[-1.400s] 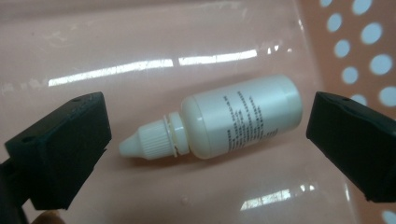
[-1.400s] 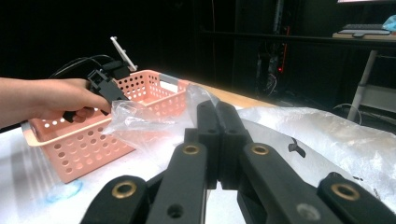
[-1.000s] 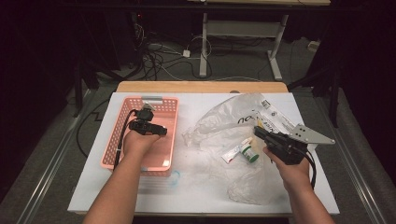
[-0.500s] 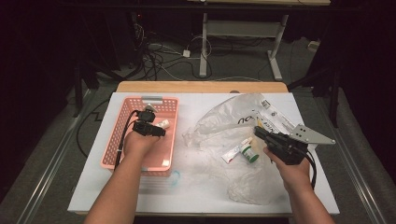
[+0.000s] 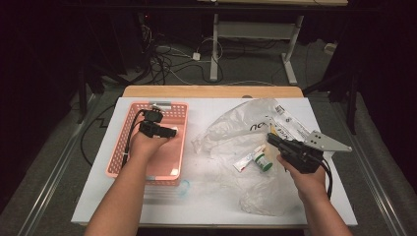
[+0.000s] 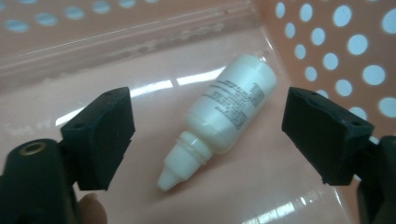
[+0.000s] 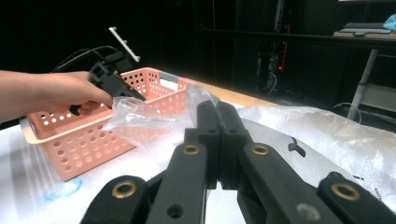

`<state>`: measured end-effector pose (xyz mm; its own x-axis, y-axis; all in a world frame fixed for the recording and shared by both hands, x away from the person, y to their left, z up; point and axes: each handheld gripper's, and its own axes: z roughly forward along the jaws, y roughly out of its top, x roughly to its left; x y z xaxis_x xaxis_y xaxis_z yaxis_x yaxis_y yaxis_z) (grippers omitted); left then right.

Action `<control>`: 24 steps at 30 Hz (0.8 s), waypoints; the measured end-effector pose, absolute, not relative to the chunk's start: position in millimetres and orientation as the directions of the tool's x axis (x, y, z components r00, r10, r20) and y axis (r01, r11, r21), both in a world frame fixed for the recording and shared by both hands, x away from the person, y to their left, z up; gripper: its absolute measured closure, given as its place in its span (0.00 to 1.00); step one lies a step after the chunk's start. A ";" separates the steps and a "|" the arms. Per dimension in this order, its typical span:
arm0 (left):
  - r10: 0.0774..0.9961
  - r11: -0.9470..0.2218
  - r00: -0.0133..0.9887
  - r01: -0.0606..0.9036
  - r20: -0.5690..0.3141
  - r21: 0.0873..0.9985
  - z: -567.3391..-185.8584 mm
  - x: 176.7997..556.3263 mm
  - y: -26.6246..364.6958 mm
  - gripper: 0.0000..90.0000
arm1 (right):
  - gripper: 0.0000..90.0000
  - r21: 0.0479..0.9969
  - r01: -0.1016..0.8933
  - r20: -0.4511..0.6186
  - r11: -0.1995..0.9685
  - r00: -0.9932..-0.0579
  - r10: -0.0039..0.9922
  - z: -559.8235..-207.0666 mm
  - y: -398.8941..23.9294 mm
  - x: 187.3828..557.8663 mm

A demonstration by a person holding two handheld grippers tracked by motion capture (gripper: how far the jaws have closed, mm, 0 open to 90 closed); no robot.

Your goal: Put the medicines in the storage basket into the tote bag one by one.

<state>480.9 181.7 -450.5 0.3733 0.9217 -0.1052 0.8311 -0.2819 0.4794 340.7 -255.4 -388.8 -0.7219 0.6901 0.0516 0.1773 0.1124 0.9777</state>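
Evidently spread wide over white dropper bottle [image 6: 227, 117] lying in pink basket [image 5: 132, 147], left claw [image 6: 208, 133], likely releasing; right claw [image 7: 217, 140] closed, empty.

High view looks down on the table [image 5: 216, 105]; gripper views sit low — all share the pink basket [image 5: 129, 140].

The glossy pink plastic basket [image 6: 327, 42] is reflecting light; the smooth white plastic bottle [image 6: 224, 116] is lying centre frame; crinkled clear plastic bag [image 5: 246, 132] is shining at centre-right.
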 end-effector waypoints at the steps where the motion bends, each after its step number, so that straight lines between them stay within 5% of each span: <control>1: 0.921 -0.292 0.380 0.822 -0.089 0.489 -451.2 481.8 179.1 0.22 | 1.00 0.978 0.178 0.052 0.113 -0.722 0.690 -389.2 -255.3 340.9; 13: 0.890 -0.378 0.448 0.829 -0.084 0.413 -461.2 487.0 164.6 0.64 | 1.00 0.977 0.180 0.050 0.118 -0.722 0.690 -390.6 -256.0 341.6; 24: 0.901 -0.351 0.423 0.838 -0.092 0.418 -451.2 478.3 169.9 0.65 | 1.00 0.977 0.175 0.046 0.118 -0.723 0.689 -389.3 -256.3 340.4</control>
